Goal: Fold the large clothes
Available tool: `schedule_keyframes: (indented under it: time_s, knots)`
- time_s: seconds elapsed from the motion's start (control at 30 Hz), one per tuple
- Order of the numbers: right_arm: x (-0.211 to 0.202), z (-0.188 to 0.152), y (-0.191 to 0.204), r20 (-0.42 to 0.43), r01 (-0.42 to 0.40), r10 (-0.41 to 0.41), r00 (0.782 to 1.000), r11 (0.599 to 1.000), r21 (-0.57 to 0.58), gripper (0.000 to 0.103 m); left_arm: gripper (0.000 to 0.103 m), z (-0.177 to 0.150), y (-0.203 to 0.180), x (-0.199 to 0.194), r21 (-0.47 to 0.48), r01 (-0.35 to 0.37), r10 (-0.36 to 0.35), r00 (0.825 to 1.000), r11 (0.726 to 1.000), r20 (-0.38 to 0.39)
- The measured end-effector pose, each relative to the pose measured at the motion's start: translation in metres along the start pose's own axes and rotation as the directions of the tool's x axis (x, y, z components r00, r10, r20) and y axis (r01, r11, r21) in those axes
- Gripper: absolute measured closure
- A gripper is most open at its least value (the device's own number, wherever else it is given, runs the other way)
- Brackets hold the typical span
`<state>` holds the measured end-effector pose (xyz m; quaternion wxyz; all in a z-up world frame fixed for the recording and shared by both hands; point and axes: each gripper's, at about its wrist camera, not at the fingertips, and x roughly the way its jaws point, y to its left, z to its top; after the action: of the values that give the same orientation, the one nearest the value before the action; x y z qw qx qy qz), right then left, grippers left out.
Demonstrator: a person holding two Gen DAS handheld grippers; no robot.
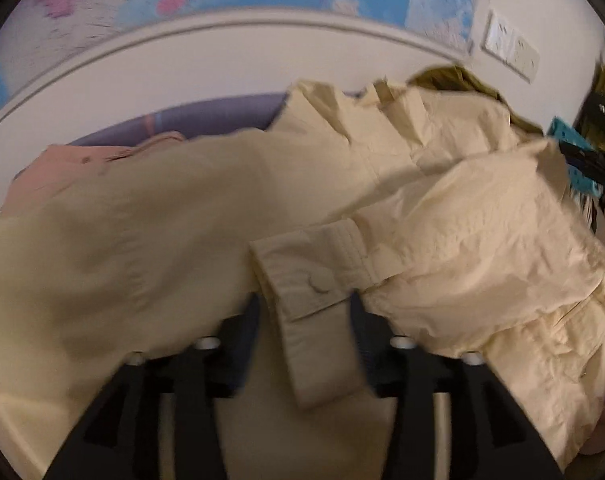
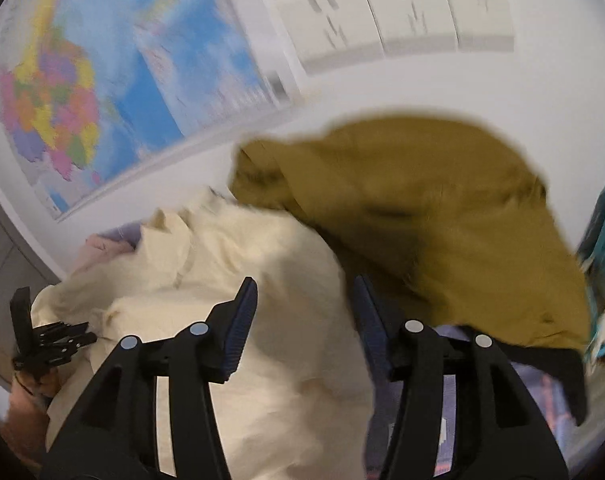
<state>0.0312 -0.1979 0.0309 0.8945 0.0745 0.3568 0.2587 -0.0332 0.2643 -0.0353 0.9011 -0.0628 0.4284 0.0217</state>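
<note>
Both grippers mid-fold: left gripper (image 1: 304, 300) fingers pinch the cream jacket (image 1: 442, 216) cuff (to carry sleeve across), right gripper (image 2: 304, 308) fingers wide, holding nothing, w/ mustard garment (image 2: 422, 208) just beyond.

Black plastic gripper (image 2: 304, 320) with dark blue ribbed pads (image 2: 242, 320), silver pivot screws.

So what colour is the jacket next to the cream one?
Mustard brown jacket, clearest in the right wrist view.
</note>
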Motion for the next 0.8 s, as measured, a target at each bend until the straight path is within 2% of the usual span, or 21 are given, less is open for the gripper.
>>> schedule_keyframes:
  time_s: [0.03,0.1,0.2,0.23,0.3,0.33,0.43,0.47,0.57,0.6,0.63,0.73,0.8]
  knots:
    - [-0.009,0.0,0.012,0.032,-0.004,0.005,0.999,1.0,-0.023,0.049,0.053,-0.002,0.004,-0.012,-0.013,0.004,-0.004,1.0,1.0,0.028]
    - [-0.014,0.004,0.039,0.035,-0.079,0.082,0.996,0.994,-0.074,0.049,0.049,-0.005,0.007,-0.036,-0.021,-0.004,0.005,0.997,1.0,0.074]
    - [0.002,-0.006,0.1,-0.08,-0.204,0.19,0.978,0.953,-0.224,0.047,0.047,-0.013,0.018,-0.07,-0.029,-0.083,0.086,0.987,0.996,0.134]
    - [0.015,-0.014,0.127,-0.149,-0.272,0.238,0.96,0.922,-0.275,0.048,0.047,-0.017,0.022,-0.081,-0.039,-0.112,0.117,0.982,0.993,0.146]
    - [0.037,-0.027,0.157,-0.241,-0.353,0.287,0.927,0.884,-0.306,0.048,0.046,-0.026,0.031,-0.099,-0.058,-0.18,0.187,0.969,0.982,0.16]
    - [0.057,-0.038,0.178,-0.317,-0.408,0.309,0.897,0.855,-0.32,0.05,0.044,-0.031,0.036,-0.106,-0.068,-0.204,0.213,0.963,0.977,0.164]
    - [0.102,-0.067,0.219,-0.456,-0.473,0.289,0.842,0.801,-0.366,0.053,0.041,-0.05,0.047,-0.133,-0.095,-0.284,0.297,0.937,0.954,0.186]
    - [0.114,-0.073,0.227,-0.483,-0.477,0.27,0.833,0.793,-0.379,0.053,0.038,-0.059,0.053,-0.142,-0.11,-0.307,0.323,0.927,0.945,0.189]
    - [0.151,-0.092,0.237,-0.577,-0.488,0.233,0.783,0.806,-0.336,0.053,0.035,-0.079,0.07,-0.158,-0.136,-0.367,0.387,0.906,0.92,0.172]
    - [0.155,-0.094,0.237,-0.574,-0.483,0.23,0.786,0.808,-0.337,0.052,0.035,-0.087,0.077,-0.162,-0.142,-0.4,0.419,0.894,0.906,0.16]
    - [0.152,-0.095,0.235,-0.57,-0.484,0.235,0.788,0.807,-0.337,0.052,0.034,-0.093,0.082,-0.163,-0.145,-0.414,0.434,0.889,0.899,0.15]
    - [0.144,-0.091,0.235,-0.566,-0.493,0.253,0.785,0.808,-0.322,0.049,0.033,-0.113,0.105,-0.163,-0.169,-0.42,0.437,0.896,0.892,0.078]
    - [0.133,-0.087,0.234,-0.552,-0.507,0.281,0.785,0.803,-0.312,0.047,0.033,-0.123,0.113,-0.156,-0.149,-0.424,0.432,0.901,0.893,0.029]
